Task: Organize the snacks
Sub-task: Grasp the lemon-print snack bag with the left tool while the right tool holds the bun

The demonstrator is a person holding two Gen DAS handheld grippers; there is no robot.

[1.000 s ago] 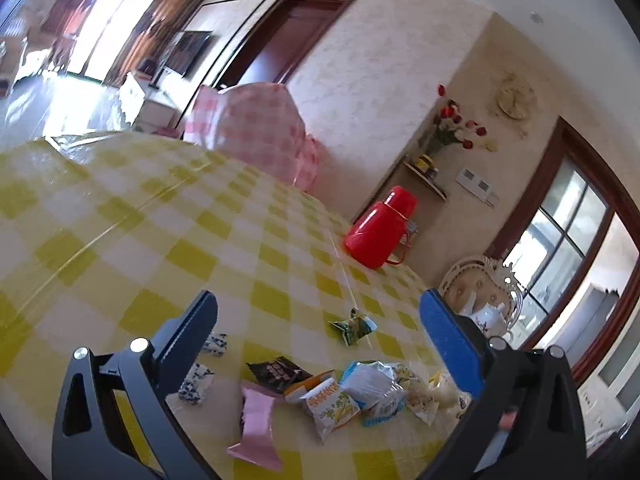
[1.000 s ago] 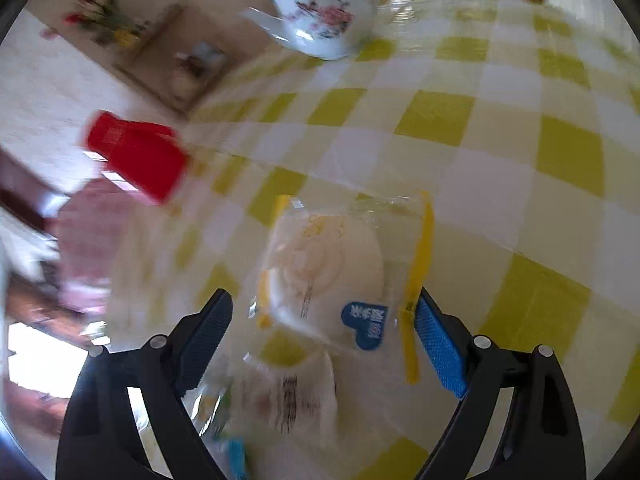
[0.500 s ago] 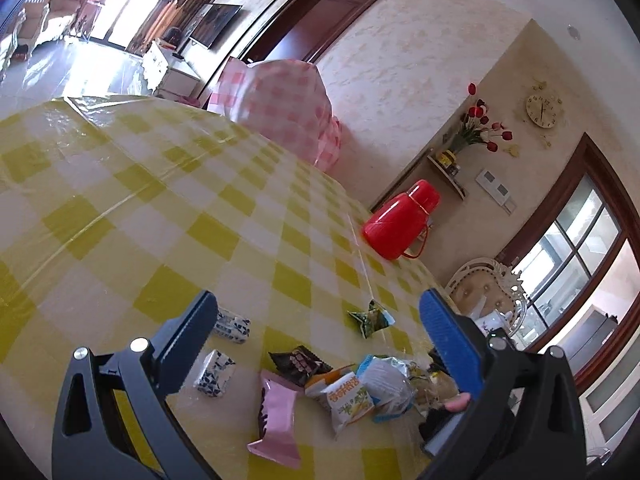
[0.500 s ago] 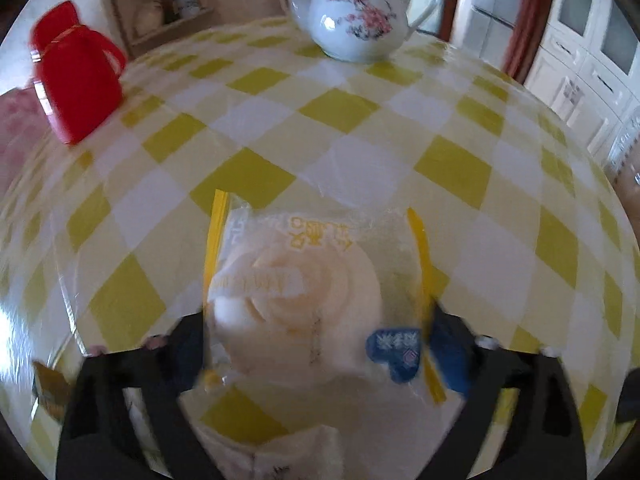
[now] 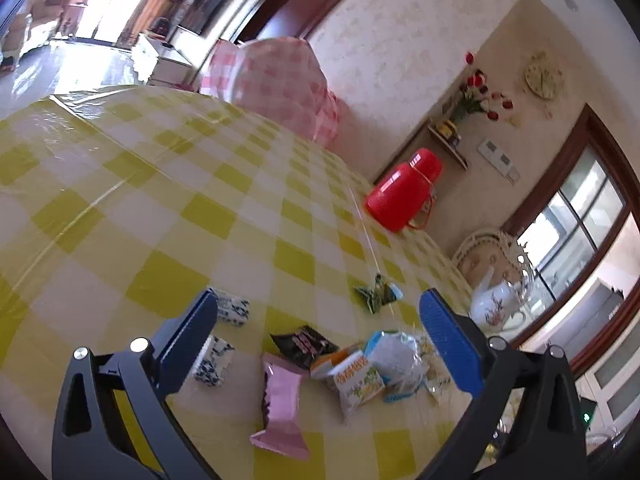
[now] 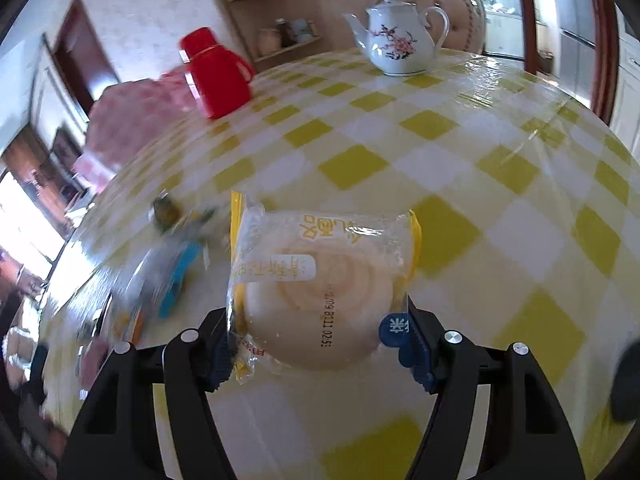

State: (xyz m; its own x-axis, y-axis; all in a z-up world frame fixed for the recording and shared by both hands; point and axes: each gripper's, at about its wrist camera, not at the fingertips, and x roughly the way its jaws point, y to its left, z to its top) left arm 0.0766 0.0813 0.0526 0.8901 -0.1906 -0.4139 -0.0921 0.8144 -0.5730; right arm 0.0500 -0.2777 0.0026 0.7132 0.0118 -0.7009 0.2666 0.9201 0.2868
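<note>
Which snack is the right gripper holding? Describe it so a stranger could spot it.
On the yellow-checked table, in front of the white teapot, the right gripper is shut on a clear packet with yellow edges. Its jaws have just been closing. Unlike its neighbours, it shows a round pale swirled bun.

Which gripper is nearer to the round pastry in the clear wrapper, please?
Right. The right gripper has closed its fingers onto the round pastry. The left gripper hangs open over the snack pile, holding nothing.
</note>
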